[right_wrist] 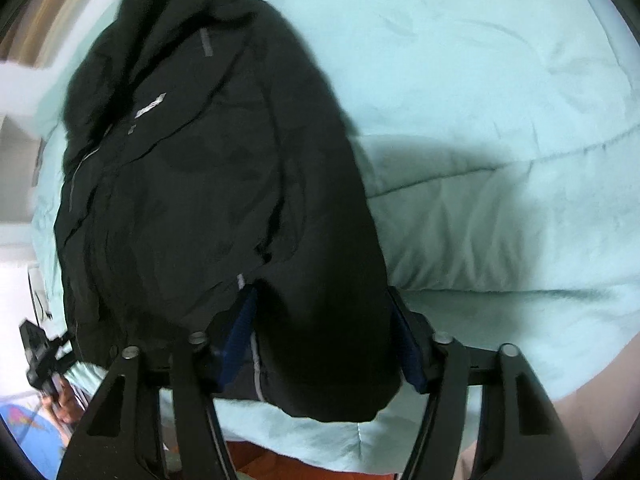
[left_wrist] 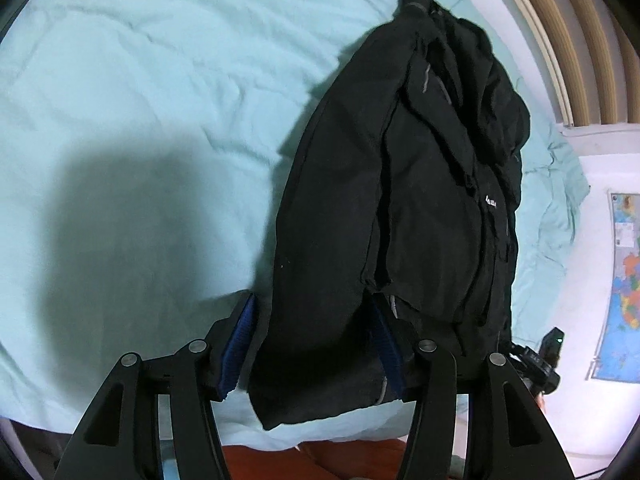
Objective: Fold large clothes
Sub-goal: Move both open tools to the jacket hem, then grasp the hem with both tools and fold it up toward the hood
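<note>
- Left tool has two black fingers with blue ribbed pads. The pads sit about half spread, one on each side of a thick fold of black cloth. Both pads look to press on the cloth, so the tool pinches it.
- Right tool looks the same: black fingers, blue ribbed pads. It is also about half spread, with a fat roll of the same black cloth between the pads. The pads touch the cloth on both sides and grip it.
- Both tools point steeply down at the bed.
- Black jacket is soft, smooth and a bit puffy. It lies in a long, narrow heap, folded over itself in many layers, and runs away from the tools. Thin grey stripes and a small white logo show on it. In the right wrist view the jacket is a little blurry.
- The near end of the jacket hangs between the tool fingers at the near edge of the bed. The rest lies flat on the bed.
- The bed is covered by a pale mint-green blanket, soft and full of wrinkles. A dark shadow falls on it beside the jacket.
- Past the bed there is a white wall with a bright, many-colored map. Curved tan wooden slats show at the far top.
- A strip of red-orange floor shows below the bed edge.
</note>
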`<state>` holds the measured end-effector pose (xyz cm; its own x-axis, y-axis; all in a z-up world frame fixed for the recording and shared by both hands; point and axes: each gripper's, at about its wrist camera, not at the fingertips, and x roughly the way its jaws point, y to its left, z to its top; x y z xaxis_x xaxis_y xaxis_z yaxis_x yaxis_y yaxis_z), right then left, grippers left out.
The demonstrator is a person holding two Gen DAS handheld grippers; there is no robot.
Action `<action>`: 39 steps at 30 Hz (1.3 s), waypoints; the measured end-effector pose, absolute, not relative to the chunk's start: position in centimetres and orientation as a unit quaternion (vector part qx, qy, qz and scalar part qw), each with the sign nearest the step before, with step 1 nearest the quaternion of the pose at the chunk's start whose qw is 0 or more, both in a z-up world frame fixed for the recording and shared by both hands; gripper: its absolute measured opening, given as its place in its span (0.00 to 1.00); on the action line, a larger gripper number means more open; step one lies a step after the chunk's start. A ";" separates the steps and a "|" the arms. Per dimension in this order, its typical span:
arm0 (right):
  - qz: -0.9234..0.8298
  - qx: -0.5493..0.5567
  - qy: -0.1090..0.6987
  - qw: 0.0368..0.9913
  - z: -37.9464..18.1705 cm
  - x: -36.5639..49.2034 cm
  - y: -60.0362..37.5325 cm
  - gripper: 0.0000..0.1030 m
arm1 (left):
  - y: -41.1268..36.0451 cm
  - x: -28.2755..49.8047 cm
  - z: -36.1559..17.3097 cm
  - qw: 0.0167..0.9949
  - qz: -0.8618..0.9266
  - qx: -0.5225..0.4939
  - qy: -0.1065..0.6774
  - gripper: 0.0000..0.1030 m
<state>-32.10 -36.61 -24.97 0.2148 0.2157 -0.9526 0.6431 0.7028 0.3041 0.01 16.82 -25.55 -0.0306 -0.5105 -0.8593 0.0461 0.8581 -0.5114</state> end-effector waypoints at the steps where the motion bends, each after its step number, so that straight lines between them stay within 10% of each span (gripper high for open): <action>1: -0.144 0.350 0.607 0.699 -24.7 -32.2 -36.4 0.46 | 16.9 0.0 -25.3 0.676 -0.212 -0.171 0.684 0.57; 15: -0.101 0.339 0.610 0.709 -24.8 -29.9 -35.2 0.48 | 15.1 -0.7 -26.6 0.649 -0.251 -0.189 0.693 0.64; 20: -0.110 0.277 0.602 0.740 -22.2 -29.0 -33.9 0.26 | 13.5 -0.6 -23.7 0.675 -0.289 -0.158 0.659 0.22; 39: -0.097 0.260 0.529 0.802 -13.5 -22.7 -35.6 0.14 | 10.1 4.6 -16.2 0.726 -0.338 -0.182 0.571 0.19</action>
